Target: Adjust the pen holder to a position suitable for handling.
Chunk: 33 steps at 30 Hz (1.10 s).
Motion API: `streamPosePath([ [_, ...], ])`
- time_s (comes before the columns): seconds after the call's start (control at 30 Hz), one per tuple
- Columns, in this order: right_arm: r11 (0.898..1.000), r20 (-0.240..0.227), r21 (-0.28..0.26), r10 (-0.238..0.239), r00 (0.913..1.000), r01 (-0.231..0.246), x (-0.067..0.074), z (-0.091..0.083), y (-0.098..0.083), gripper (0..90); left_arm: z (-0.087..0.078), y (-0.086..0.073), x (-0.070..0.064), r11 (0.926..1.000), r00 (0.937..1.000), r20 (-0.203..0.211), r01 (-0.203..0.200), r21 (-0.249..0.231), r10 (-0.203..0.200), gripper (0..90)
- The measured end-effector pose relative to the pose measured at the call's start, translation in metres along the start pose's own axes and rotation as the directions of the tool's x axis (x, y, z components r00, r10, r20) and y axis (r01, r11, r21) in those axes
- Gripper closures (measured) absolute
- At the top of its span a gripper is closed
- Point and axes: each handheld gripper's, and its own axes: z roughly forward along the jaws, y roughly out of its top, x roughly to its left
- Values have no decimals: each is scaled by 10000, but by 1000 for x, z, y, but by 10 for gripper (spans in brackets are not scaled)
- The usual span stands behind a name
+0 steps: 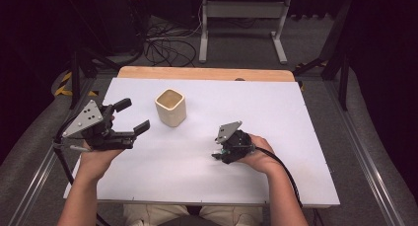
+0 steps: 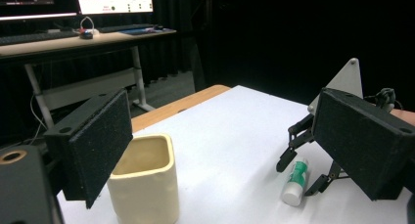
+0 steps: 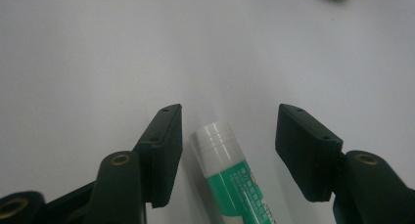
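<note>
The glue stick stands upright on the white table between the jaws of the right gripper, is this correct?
Not quite: the glue stick lies flat on its side on the white table, not upright. The right gripper view shows this. It is indeed between the jaws of the right gripper.

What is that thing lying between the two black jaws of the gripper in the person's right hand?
A glue stick, white-capped with a green label, lies on the white table between the right gripper's open jaws in the right gripper view; neither pad touches it.
</note>
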Motion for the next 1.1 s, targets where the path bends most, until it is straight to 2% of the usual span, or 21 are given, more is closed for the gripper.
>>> streamPosePath([
  [0.37, 9979, 5, 590, -281, 9996, 280, 3, 11, 0, 476, 0, 0, -1, 10000, 10000, 21, 4, -2, -4, 88],
  [0.57, 9966, -236, 729, -365, 9991, 382, 2, 16, -1, 500, -1, -1, 0, 10000, 10000, 8, 16, -10, -16, 88],
  [1.1, 9965, -608, 824, -64, 9981, 114, -3, 22, -5, 569, -2, -2, 0, 10000, 10000, -8, 30, 34, -30, 90],
])
